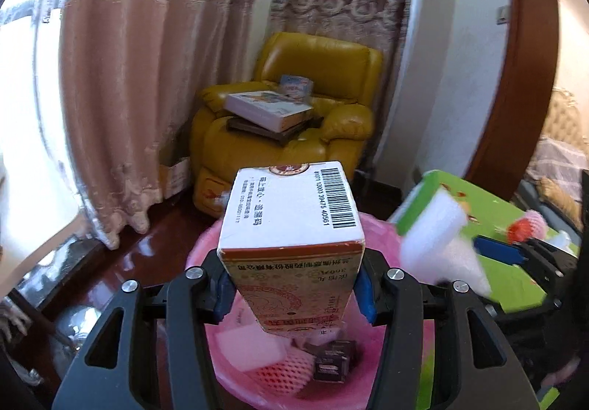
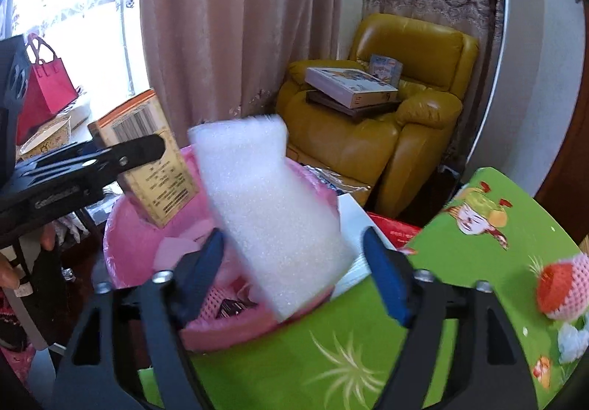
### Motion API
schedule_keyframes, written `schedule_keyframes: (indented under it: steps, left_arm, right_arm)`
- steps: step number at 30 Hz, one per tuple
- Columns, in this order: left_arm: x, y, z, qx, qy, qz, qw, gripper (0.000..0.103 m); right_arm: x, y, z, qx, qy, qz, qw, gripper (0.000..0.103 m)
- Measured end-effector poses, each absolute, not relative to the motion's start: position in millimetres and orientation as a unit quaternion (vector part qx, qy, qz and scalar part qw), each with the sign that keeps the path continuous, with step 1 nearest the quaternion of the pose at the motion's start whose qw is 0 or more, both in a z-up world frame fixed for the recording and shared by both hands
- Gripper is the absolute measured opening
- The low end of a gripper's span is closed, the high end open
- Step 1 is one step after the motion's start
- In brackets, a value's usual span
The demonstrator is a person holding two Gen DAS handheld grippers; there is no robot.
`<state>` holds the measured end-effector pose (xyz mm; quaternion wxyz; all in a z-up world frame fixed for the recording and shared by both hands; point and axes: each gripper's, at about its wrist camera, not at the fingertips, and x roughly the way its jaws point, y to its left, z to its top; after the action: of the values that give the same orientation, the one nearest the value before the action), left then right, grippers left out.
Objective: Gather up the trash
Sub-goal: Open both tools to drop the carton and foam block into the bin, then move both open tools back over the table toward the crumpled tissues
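The cardboard box (image 1: 291, 225) sits clamped between the blue pads of the left gripper (image 1: 292, 294), directly above the pink-lined bin (image 1: 206, 248), its barcode face up. In the bin lie a white foam piece (image 1: 250, 347), pink fruit netting (image 1: 279, 373) and a dark small box (image 1: 331, 365). The white foam block (image 2: 272, 211) hangs blurred over the bin's rim (image 2: 121, 225), between the fingers of the right gripper (image 2: 294, 270), which stand wide apart and clear of it. A netted fruit (image 2: 559, 288) rests near the green table's (image 2: 478, 262) right edge.
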<state>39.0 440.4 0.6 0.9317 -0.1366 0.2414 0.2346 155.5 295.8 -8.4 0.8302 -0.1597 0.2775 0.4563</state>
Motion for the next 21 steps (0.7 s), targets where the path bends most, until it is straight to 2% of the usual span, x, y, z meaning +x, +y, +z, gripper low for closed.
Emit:
schedule_keyframes:
  steps: [1,3,11,21]
  left_arm:
    - [38.5,442.7,1.0,-0.142,0.239,0.25,0.927,0.073]
    - [31.7,443.2,2.9,-0.155,0.223,0.266,0.925,0.087]
    - [29.8,389.5,1.8,-0.093,0.225,0.248,0.938,0.091]
    - [85.5,268.6,-8.8,-0.029,0.259,0.115,0.959,0.091]
  right_arm:
    - [156.0,293.1,-8.3,-0.154,0.278,0.457,0.831,0.082]
    - [158.0,280.3,-8.7,-0.14,0.282,0.458,0.831,0.082]
    - [162.1,191.7,-14.9,-0.119,0.28,0.423,0.853,0.082]
    - [176.1,57.4,-29.5,-0.104,0.287,0.337,0.891,0.082]
